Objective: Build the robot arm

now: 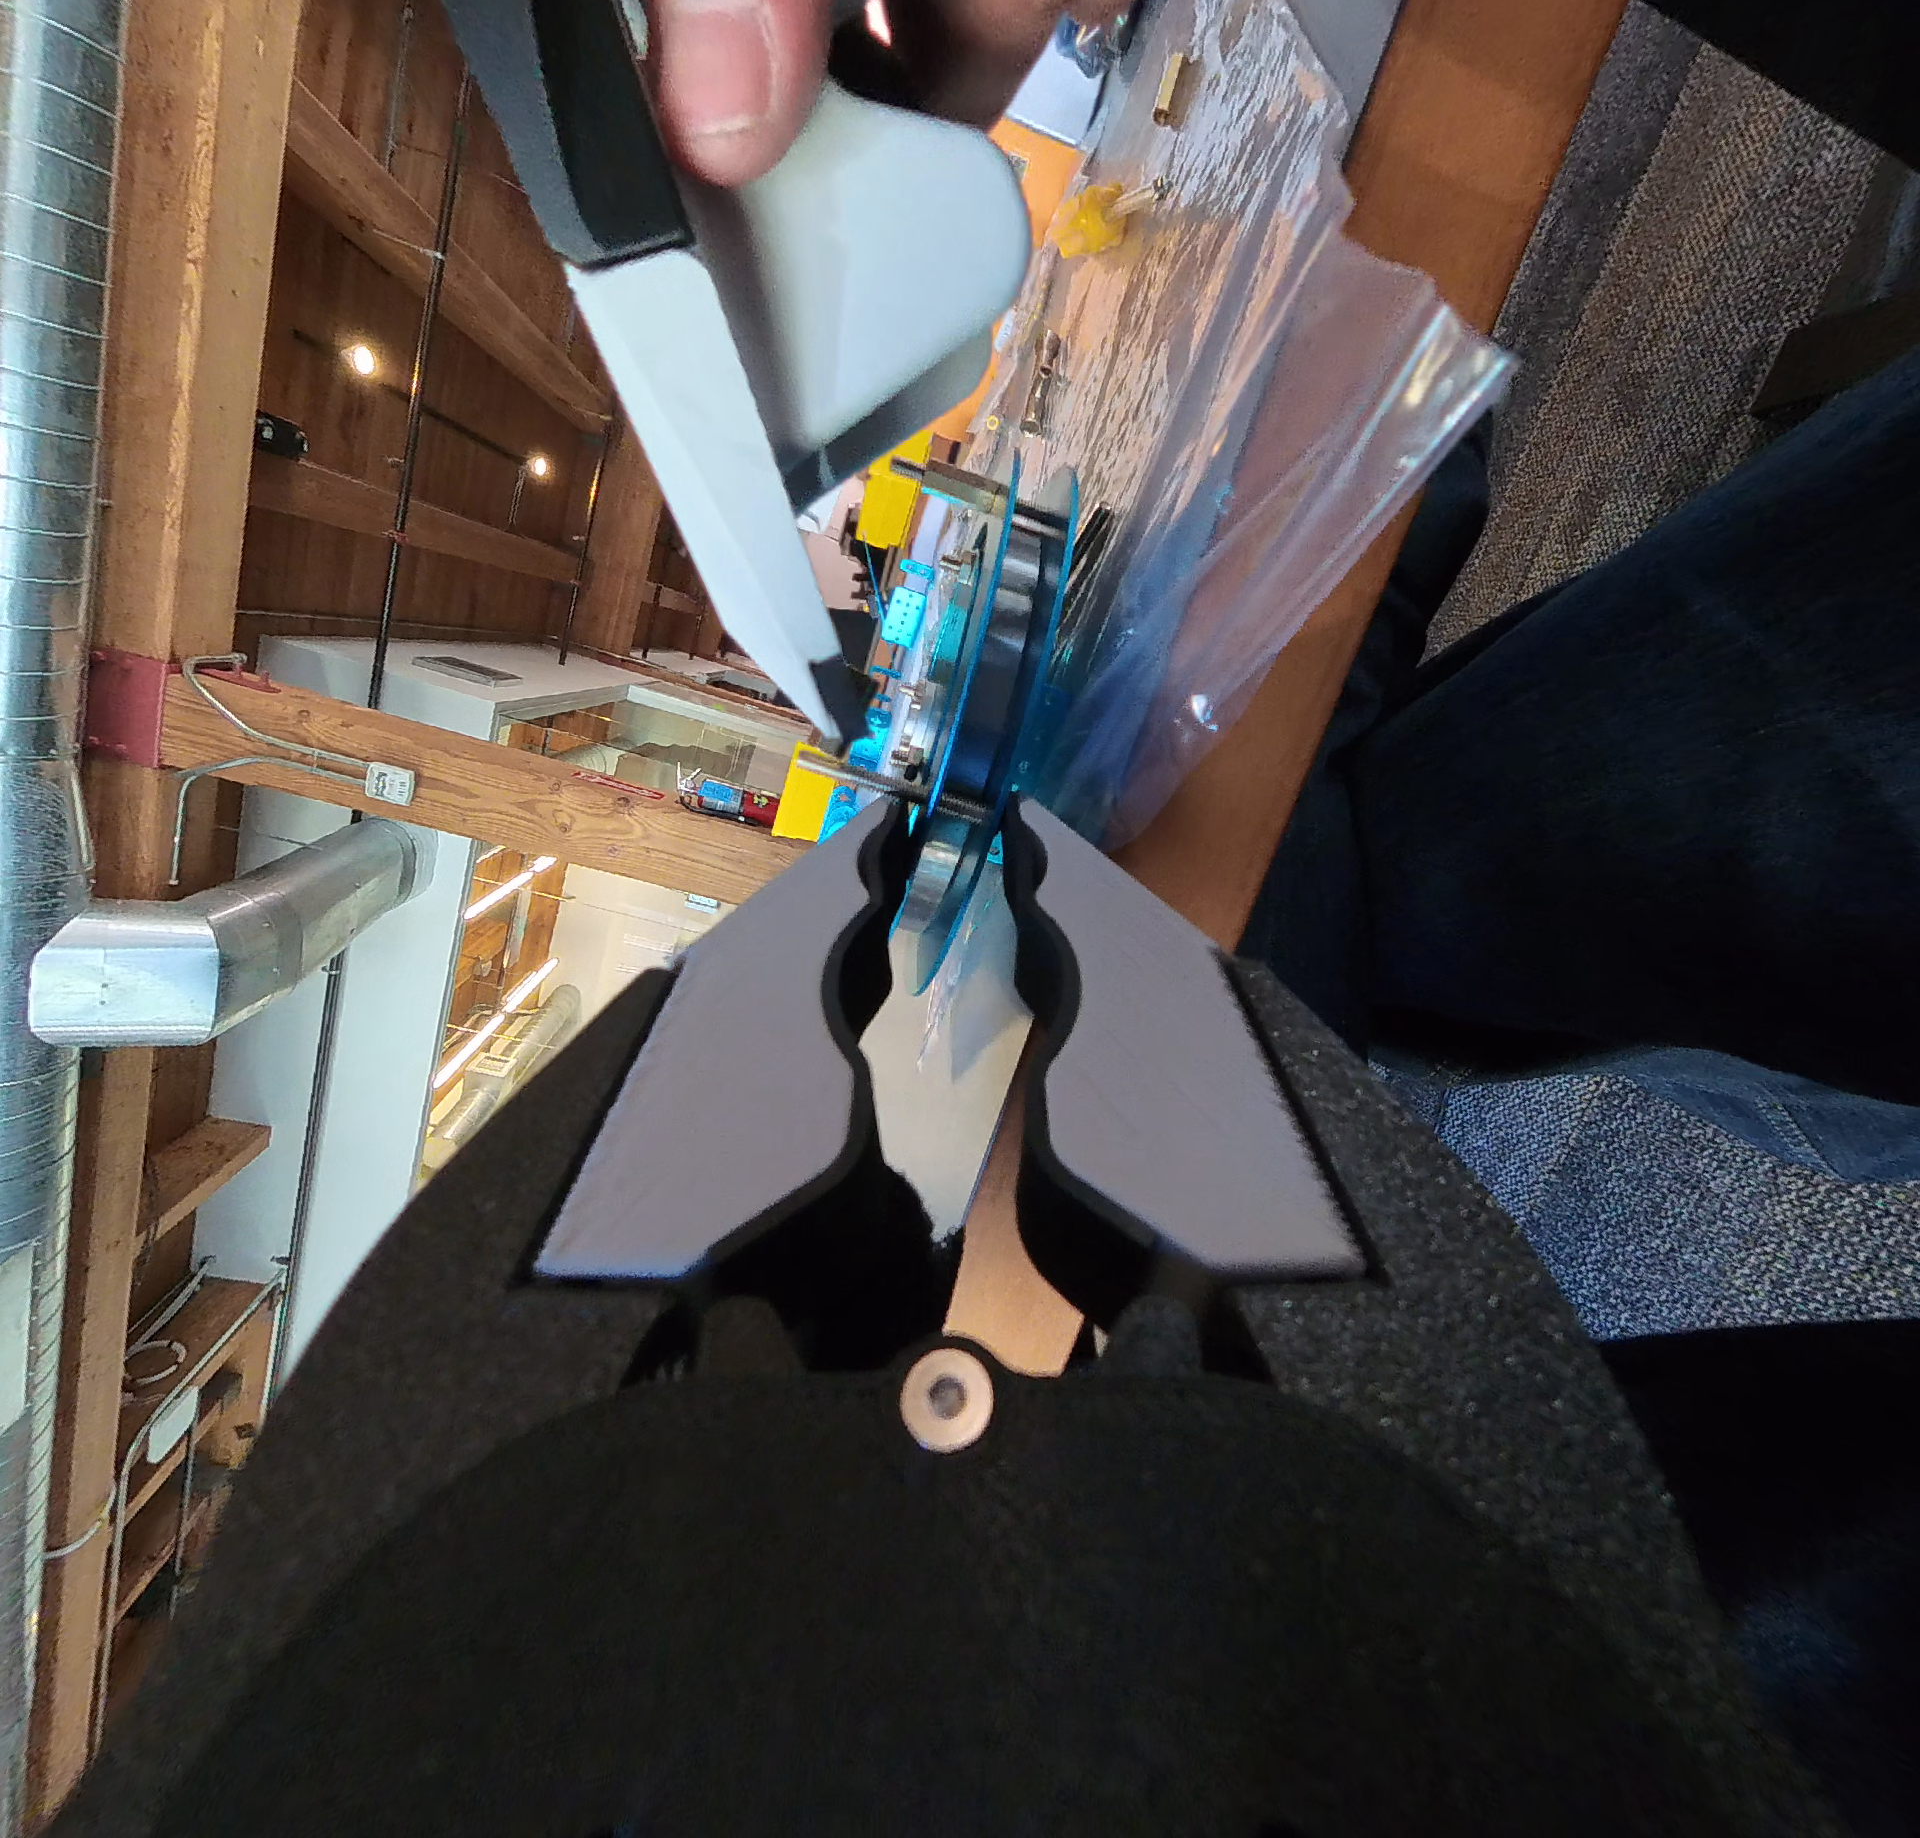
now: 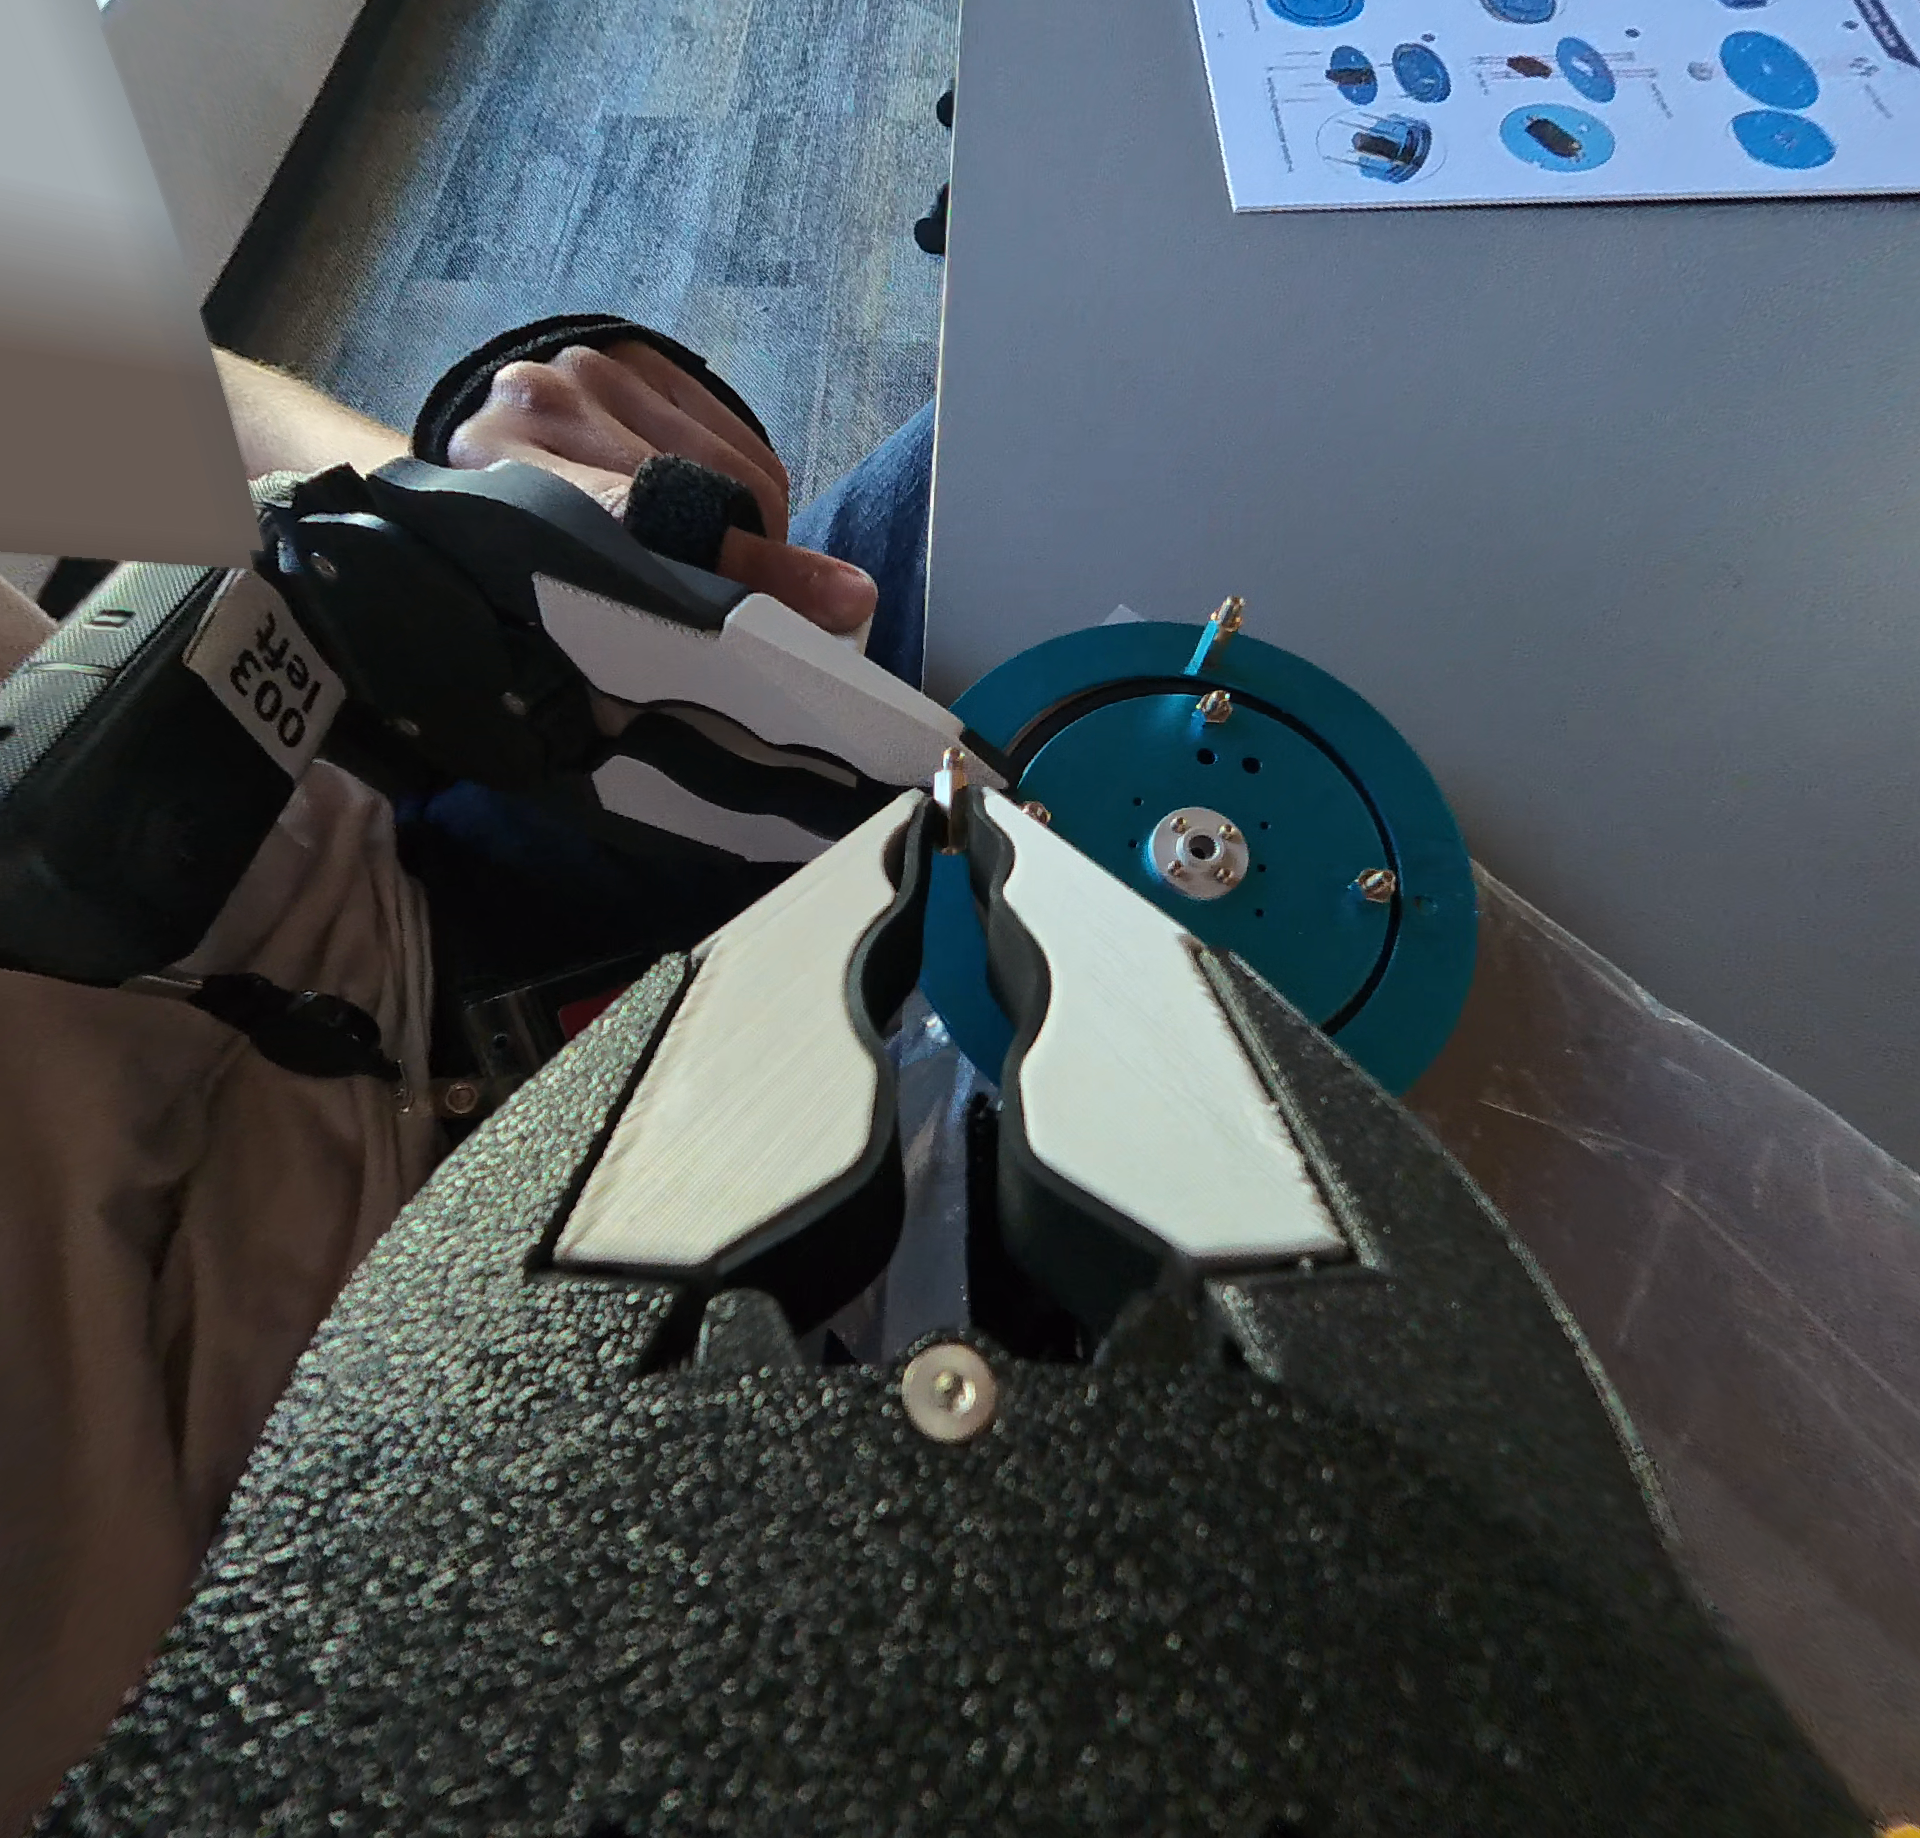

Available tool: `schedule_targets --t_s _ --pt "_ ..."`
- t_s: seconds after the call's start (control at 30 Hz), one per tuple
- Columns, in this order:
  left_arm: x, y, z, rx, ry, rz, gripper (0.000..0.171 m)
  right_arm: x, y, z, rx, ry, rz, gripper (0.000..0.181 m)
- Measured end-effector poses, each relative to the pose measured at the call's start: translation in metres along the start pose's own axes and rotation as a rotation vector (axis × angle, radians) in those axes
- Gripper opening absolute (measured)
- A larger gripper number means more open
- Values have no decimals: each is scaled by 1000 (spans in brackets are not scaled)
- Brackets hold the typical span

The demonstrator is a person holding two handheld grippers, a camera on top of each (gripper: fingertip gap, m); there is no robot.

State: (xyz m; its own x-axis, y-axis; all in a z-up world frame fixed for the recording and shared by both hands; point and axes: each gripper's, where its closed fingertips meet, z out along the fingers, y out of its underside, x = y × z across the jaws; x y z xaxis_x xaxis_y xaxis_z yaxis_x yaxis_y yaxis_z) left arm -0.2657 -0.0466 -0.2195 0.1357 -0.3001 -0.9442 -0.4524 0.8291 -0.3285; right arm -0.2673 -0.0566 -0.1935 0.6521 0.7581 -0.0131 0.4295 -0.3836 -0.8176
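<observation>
Blue disc [image 2: 1299,853], already carrying brass standoffs, is resting at the counter [image 2: 1455,438] edge while the left tongs [image 1: 951,832] are clamping its rim and the right tongs [image 2: 951,812] are pinching another standoff [image 2: 952,786] beside it.

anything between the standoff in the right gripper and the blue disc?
Nothing visible. The right gripper is shut on a small brass standoff right at the rim of the blue disc assembly. The left gripper clamps the same rim just beside it, very close but not across the gap.
</observation>
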Motion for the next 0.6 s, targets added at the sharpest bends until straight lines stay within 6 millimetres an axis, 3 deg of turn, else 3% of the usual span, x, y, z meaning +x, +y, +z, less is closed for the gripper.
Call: schedule_targets --t_s 0.2,0.4,0.6 --pt "1 -2 0 -3 -7 9 17 -1 5 9 -22 -4 7 5" --pt "1 -2 1 8 -6 11 17 -1 7 5 -45 -2 6 5" --pt "0 -3 1 10 -8 12 17 1 -15 -9 95 -47 71 5"
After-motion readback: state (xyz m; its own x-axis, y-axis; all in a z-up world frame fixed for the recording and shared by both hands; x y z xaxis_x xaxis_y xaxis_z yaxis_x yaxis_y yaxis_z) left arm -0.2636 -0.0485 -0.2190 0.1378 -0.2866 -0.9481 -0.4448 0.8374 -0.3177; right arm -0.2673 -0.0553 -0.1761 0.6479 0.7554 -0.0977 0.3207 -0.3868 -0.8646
